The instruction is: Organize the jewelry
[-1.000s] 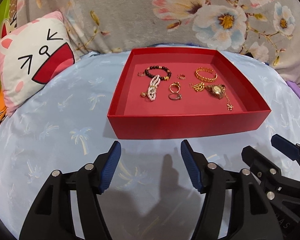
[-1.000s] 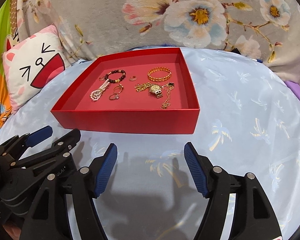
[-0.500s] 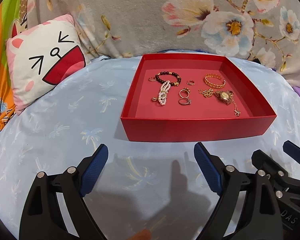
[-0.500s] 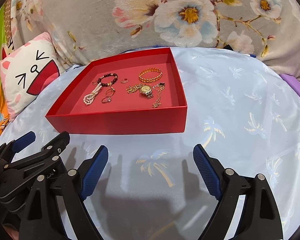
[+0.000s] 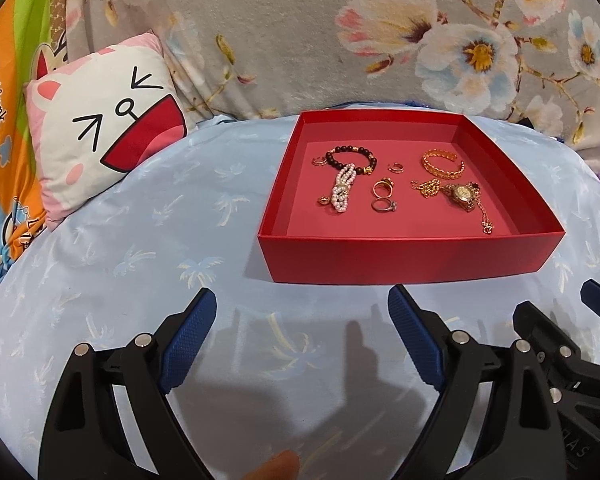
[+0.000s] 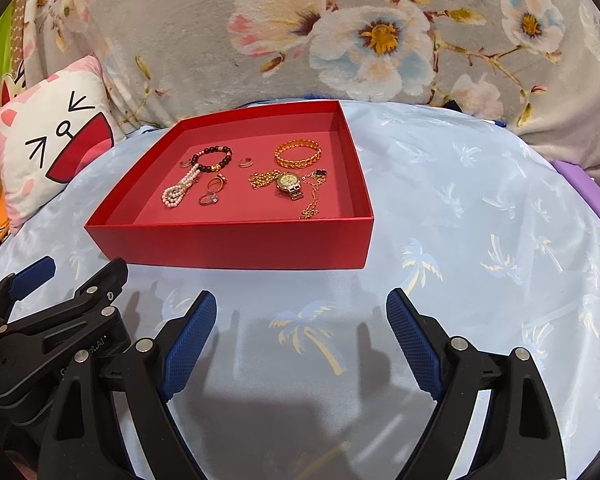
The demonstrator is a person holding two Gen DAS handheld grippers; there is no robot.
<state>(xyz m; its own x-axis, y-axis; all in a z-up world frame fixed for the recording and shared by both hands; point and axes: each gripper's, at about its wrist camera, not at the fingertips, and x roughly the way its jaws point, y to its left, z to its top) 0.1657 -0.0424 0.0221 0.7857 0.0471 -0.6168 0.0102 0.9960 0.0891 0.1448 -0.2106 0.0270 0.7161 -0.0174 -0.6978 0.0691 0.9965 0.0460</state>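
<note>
A shallow red box (image 5: 404, 258) (image 6: 236, 240) sits on a light blue sheet. Inside lie a dark bead bracelet (image 5: 350, 156) (image 6: 214, 157), a pearl bracelet (image 5: 342, 192) (image 6: 179, 190), several rings (image 5: 384, 196) (image 6: 212, 192), a gold bangle (image 5: 443, 163) (image 6: 298, 153), a gold watch (image 5: 462, 195) (image 6: 290, 184) and a gold chain (image 5: 485, 216) (image 6: 312, 202). My left gripper (image 5: 302, 314) is open and empty, short of the box's front wall. My right gripper (image 6: 301, 314) is open and empty beside it, to the right.
A white and pink cartoon-face cushion (image 5: 104, 136) (image 6: 48, 140) leans at the left. A grey floral blanket (image 5: 340, 32) (image 6: 340, 28) rises behind the box. A purple edge (image 6: 588, 196) shows at the far right. The other gripper shows at each view's lower corner.
Both grippers have opened wider and drawn back a little from the box. The left view has swung left, so the box now sits further right in it.
</note>
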